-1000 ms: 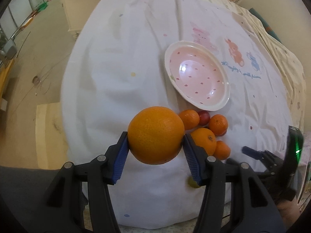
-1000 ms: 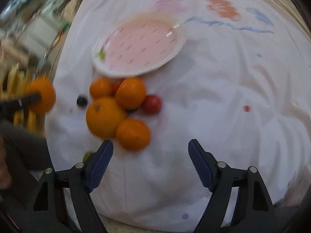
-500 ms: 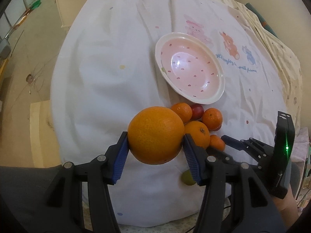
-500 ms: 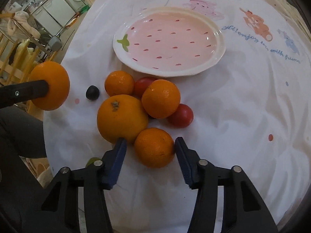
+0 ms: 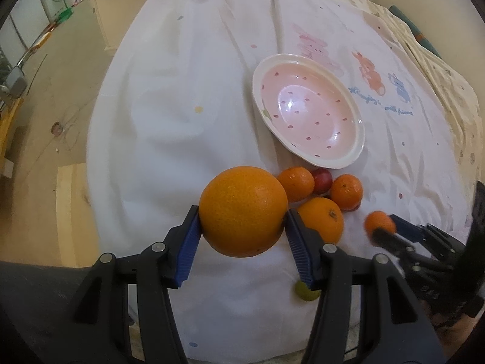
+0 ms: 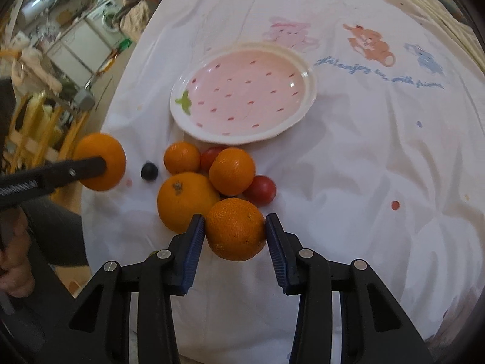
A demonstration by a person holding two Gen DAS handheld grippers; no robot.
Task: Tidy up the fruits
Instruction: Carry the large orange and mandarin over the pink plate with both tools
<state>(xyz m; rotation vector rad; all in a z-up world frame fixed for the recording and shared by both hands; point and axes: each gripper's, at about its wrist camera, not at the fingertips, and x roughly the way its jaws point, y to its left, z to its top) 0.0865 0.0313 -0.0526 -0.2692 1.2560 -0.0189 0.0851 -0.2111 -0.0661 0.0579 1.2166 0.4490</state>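
Left gripper (image 5: 242,230): blue pads clamped on both sides of a large orange (image 5: 243,210); fruit held clear of the white cloth (image 5: 169,127), at 6 o'clock from the cloth's middle in the left wrist view
Right gripper (image 6: 235,236): blue pads pressed against the sides of a small tangerine (image 6: 235,229); seen from the left wrist view at 3 o'clock, with the fruit between its tips
Plate (image 6: 310,91): pink with a cream rim, red flecks and a green leaf mark; lies on the cloth at 12 o'clock from the fruit pile, holding no fruit
Fruit pile: medium orange (image 6: 185,201) touching the held tangerine at its 10 o'clock; two smaller tangerines (image 6: 182,157) and (image 6: 232,171) beyond it; two red fruits (image 6: 262,190) and (image 6: 210,157) tucked among them
Dark berry (image 6: 149,170): alone on the cloth at 9 o'clock of the pile
Green fruit (image 5: 304,291): partly hidden behind the left gripper's right finger, near the cloth's near edge
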